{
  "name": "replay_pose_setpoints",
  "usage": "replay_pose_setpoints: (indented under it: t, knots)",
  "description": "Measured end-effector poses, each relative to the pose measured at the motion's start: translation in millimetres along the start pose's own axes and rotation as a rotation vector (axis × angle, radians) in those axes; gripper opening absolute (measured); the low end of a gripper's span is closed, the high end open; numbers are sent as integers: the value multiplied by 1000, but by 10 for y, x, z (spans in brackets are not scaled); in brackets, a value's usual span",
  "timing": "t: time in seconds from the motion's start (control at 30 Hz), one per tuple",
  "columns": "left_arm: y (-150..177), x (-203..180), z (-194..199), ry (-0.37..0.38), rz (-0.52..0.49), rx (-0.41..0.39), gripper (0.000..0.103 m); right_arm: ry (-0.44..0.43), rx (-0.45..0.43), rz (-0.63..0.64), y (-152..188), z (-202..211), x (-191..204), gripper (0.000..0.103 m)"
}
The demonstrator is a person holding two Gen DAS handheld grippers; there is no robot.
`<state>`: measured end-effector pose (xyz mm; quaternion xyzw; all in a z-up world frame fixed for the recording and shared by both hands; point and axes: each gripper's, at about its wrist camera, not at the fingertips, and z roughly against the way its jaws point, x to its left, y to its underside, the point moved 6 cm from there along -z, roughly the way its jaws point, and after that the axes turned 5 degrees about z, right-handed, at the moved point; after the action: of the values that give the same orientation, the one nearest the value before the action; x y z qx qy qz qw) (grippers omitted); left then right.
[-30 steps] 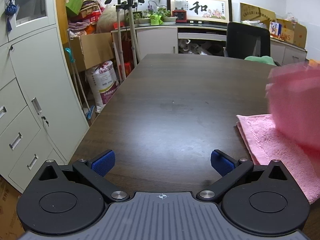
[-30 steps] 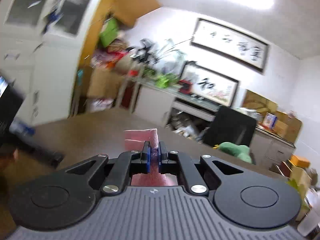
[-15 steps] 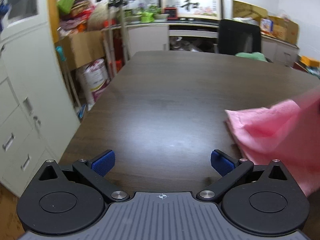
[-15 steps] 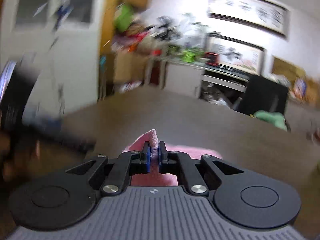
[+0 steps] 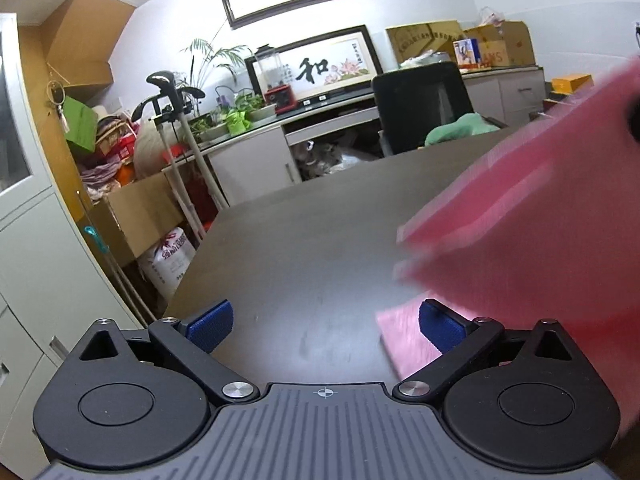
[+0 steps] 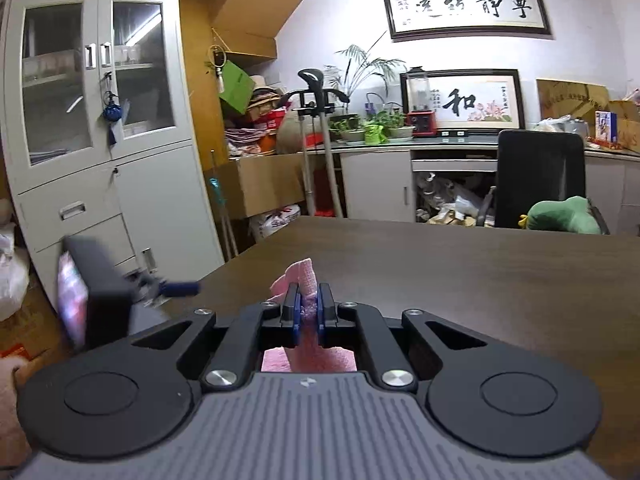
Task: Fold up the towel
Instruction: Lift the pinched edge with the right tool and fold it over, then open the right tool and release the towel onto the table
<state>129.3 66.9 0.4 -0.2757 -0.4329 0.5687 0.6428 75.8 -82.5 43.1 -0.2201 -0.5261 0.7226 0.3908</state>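
Note:
A pink towel (image 5: 520,232) hangs blurred over the right half of the left wrist view, lifted off the dark table (image 5: 312,248), with a lower layer lying flat by the right finger. My left gripper (image 5: 324,320) stands open with only bare table between its blue pads. In the right wrist view my right gripper (image 6: 307,308) is shut on a corner of the pink towel (image 6: 298,276), which sticks up between the pads and hangs down behind them. The left gripper (image 6: 176,289) shows blurred at the left edge of that view.
A black office chair (image 6: 540,176) with a green cushion stands at the table's far edge (image 6: 440,226). Grey cabinets (image 6: 92,140), a cardboard box, sacks and a stand crowd the floor to the left. A counter with plants runs along the back wall.
The right gripper has carried the towel corner up and across, so the pink cloth now fills the right of the left view. Both cameras rolled and now see more of the wall.

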Motion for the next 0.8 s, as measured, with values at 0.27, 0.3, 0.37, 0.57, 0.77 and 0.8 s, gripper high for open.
replay_pose_setpoints:
  t: [0.27, 0.3, 0.37, 0.57, 0.77, 0.8]
  knots:
    - [-183, -115, -223, 76, 113, 9, 95, 3, -21, 72, 42, 60, 208, 10]
    - [-225, -93, -219, 98, 145, -2, 95, 6, -30, 75, 27, 65, 222, 10]
    - [-300, -14, -161, 140, 201, -37, 95, 14, -63, 93, -29, 68, 262, 11]
    - [-352, 411, -17, 223, 372, -134, 100, -20, -74, 166, -81, -95, 479, 15]
    - [45, 945, -197, 57, 404, -56, 99, -95, 136, 154, 310, -622, 644, 15]
    - [105, 1079, -179, 38, 424, -46, 99, -112, 164, 152, 356, -669, 672, 15]
